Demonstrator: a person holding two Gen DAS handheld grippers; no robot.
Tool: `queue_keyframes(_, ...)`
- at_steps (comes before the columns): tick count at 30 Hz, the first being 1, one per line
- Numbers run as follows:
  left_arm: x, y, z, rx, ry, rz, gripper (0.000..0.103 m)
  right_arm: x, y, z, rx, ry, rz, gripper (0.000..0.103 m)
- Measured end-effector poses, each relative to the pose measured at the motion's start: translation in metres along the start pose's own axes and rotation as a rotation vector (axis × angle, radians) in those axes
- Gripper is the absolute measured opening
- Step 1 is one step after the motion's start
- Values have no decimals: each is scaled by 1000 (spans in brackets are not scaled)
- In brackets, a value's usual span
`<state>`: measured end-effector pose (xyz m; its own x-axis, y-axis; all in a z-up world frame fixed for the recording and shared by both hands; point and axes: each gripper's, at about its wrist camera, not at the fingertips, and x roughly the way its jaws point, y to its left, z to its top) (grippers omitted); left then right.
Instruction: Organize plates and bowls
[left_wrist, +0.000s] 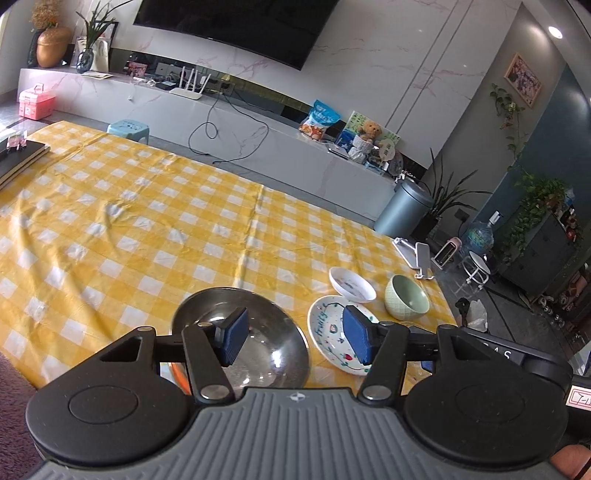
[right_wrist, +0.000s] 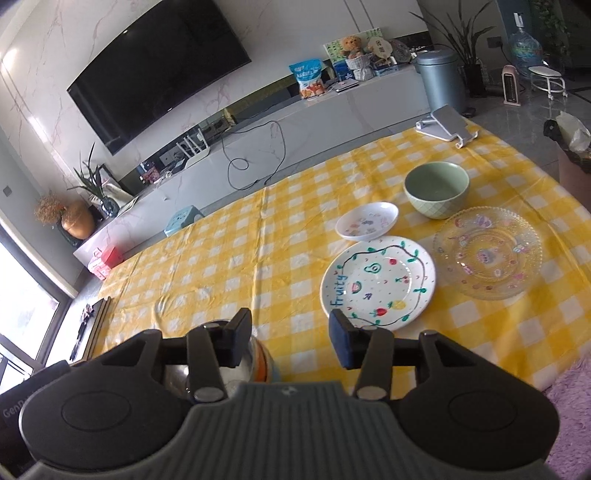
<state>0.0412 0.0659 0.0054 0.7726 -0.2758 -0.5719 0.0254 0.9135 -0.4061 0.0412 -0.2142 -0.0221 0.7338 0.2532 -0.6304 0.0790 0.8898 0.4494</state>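
Observation:
My left gripper (left_wrist: 295, 338) is open above a steel bowl (left_wrist: 240, 332), which is stacked on something with an orange rim (left_wrist: 177, 373). Nothing is between its blue pads. To the right of the steel bowl lie a white "fruity" plate (left_wrist: 328, 332), a small white dish (left_wrist: 351, 284) and a green bowl (left_wrist: 406, 297). My right gripper (right_wrist: 290, 343) is also open and empty, just right of the steel bowl (right_wrist: 218, 326). In front of it are the fruity plate (right_wrist: 376, 282), the small dish (right_wrist: 367, 221), the green bowl (right_wrist: 436, 188) and a clear glass plate (right_wrist: 487, 253).
A yellow checked cloth (left_wrist: 147, 221) covers the table. A phone stand (right_wrist: 447, 123) sits at the far right corner and dark books (left_wrist: 18, 155) at the far left. A pink rug (right_wrist: 569, 406) lies beyond the near edge, and a grey bin (left_wrist: 402, 206) stands past the table.

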Motion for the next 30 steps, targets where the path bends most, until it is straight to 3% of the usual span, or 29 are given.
queue_keyframes(14,77,-69,-1,102,119,-88,68,13,-91,28,168,-40,-101,48)
queue_keyframes(21,130,-104,5,159,210,-92,68,50,-128,60,206,-12,-187,48)
queue_keyframes(30,207,-142,31,202,267,-68,67,108,-152,120,160,6,-264,47)
